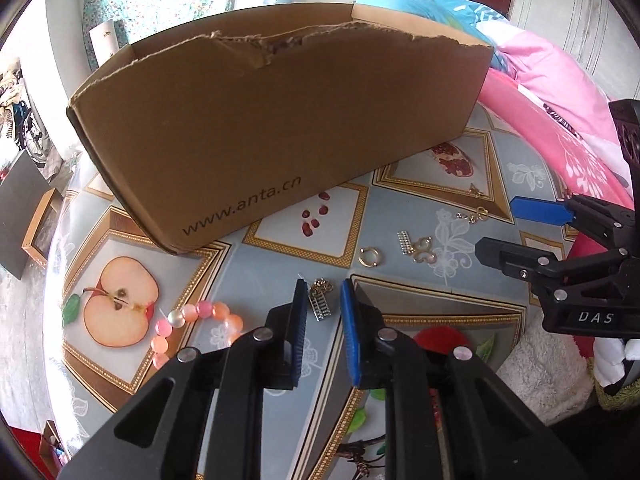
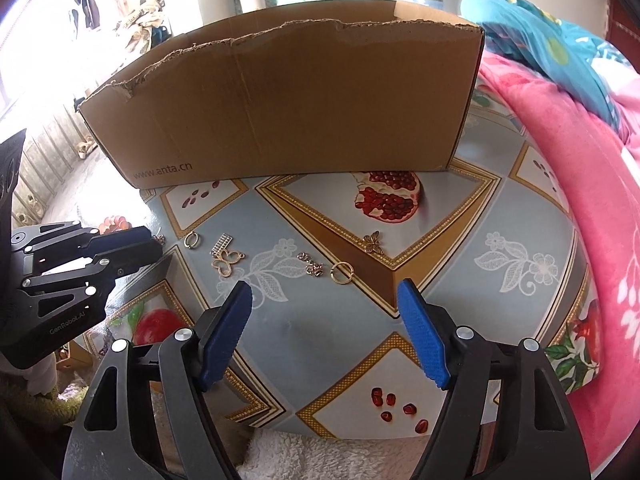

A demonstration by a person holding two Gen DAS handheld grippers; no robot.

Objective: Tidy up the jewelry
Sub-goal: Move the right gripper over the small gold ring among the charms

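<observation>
The brown corrugated cardboard box (image 1: 280,128) standing on the tabletop carries "www.anta.cn" printed in dark letters low on its near wall. The right black tongs (image 1: 532,236) bear "DAS"; the left black tongs (image 2: 150,242) bear "GenRobot.AI".

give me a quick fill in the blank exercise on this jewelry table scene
1. The brown cardboard box bears printed text starting with ____.
2. The string of pink and orange beads lies beside a printed picture of a halved ____.
3. The gold butterfly charm lies just below a printed ____.
4. The right gripper has nothing between its ____ pads.

Missing words: www; apple; pomegranate; blue
</observation>
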